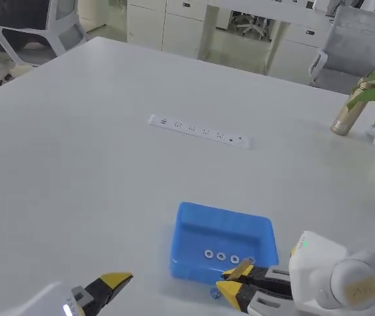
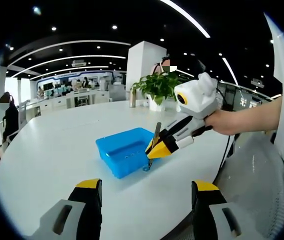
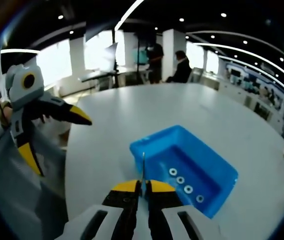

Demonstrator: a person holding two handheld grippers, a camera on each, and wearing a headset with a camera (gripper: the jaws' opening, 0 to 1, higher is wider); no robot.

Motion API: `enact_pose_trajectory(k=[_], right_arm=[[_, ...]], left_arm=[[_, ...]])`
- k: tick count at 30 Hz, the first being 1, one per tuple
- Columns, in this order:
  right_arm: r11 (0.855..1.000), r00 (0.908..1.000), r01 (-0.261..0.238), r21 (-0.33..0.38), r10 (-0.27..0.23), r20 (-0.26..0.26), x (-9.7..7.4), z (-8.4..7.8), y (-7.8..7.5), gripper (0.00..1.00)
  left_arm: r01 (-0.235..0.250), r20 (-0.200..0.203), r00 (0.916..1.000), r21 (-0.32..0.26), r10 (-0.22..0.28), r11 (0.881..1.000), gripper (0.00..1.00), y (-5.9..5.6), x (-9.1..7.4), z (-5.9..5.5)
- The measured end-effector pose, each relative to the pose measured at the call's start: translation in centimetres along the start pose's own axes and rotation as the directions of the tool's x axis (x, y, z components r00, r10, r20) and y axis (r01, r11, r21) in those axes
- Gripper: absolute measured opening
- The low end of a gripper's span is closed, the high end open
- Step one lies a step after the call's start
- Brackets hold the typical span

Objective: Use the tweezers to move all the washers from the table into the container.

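**Right gripper (image 3: 142, 186) clamping thin metallic tweezers (image 3: 142, 167)**
Long axis is running forward along the jaws, tip nearing the blue container (image 3: 206, 160); left gripper (image 2: 146, 184) is gaping apart.

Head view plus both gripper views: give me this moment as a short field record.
container: blue plastic container on white table
contents: four small metal washers in a row
right gripper: shut on thin metal tweezers, tip at the container's near edge
left gripper: open, empty, apart from the container
other: white power strip beyond the container
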State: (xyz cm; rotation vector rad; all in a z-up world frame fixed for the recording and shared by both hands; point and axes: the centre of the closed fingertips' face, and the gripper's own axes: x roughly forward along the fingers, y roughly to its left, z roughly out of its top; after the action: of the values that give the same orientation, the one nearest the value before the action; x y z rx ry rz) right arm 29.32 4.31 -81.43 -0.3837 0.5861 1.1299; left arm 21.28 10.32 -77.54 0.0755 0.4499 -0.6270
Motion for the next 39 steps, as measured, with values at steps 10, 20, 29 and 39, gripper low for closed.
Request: enact_pose_trajectory(k=[10,20,29,39], right_arm=[[0.998,0.9998,0.010,-0.063,-0.011,-0.019,0.6,-0.1,0.0,0.03],[1.000,0.9996,-0.024,-0.019,0.023,-0.017,1.0,0.4,-0.4,0.03],[0.998,0.9981,-0.061,0.023,0.061,-0.013,0.8,0.1,-0.2,0.01],[0.991,0.9962,-0.086,0.105,0.084,0.025,0.5,-0.2,0.9,0.02]], left_arm=[[-0.007,0.001,1.0000,0.001,0.007,1.000,0.73,0.1,-0.1,0.0],[-0.010,-0.001,0.9999,0.002,0.010,1.000,0.72,0.2,-0.1,0.0],[-0.015,0.004,0.9999,0.000,0.015,1.000,0.72,0.3,-0.1,0.1],[-0.017,0.008,0.9998,-0.004,0.017,1.000,0.72,0.3,-0.1,0.1]])
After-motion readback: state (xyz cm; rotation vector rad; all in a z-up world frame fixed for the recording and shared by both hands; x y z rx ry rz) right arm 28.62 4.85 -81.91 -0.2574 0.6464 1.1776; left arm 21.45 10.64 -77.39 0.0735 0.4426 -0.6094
